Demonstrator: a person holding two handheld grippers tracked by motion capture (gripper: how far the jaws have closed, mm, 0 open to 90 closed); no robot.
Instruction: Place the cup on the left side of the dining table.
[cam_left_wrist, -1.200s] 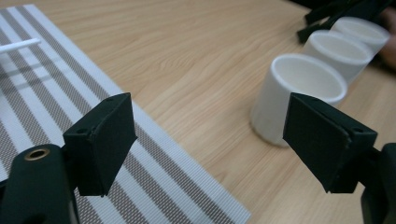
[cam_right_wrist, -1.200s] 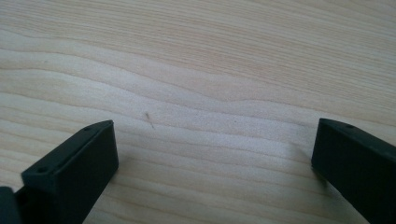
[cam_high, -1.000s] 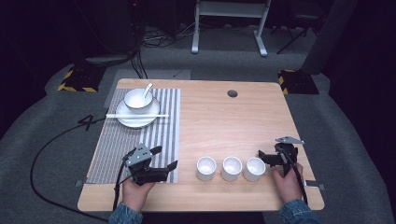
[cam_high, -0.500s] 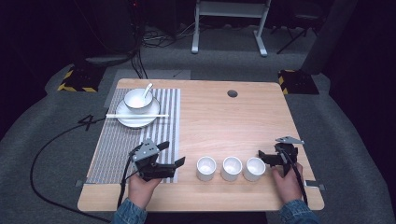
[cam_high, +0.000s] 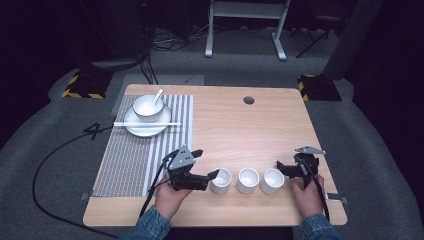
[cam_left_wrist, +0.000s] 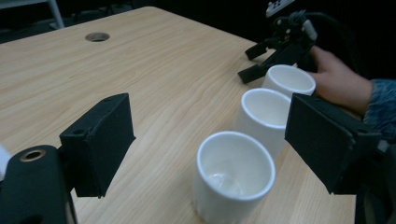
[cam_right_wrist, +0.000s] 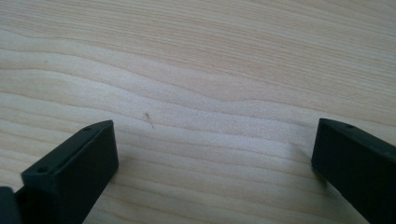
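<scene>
Now the left gripper (cam_high: 206, 165) was closing in on the row of three white cups near the table's (cam_high: 250, 130) front edge, its jaws spread and just lately opened wider, nothing pinched between them. In the left gripper view the left cup (cam_left_wrist: 233, 175) sat straight ahead between those jaws, apart from both pads. The row ran away from that gripper toward the person's right: left cup first, then middle cup (cam_high: 248, 180), then right cup (cam_high: 273, 180). So the left hand (cam_high: 170, 197) was much the nearer one to the left cup, which lay just beyond its jaw tips. Over at the right cup, the right gripper (cam_high: 287, 166) rested just beside it, jaws also wide apart over bare wood, holding nothing.
</scene>
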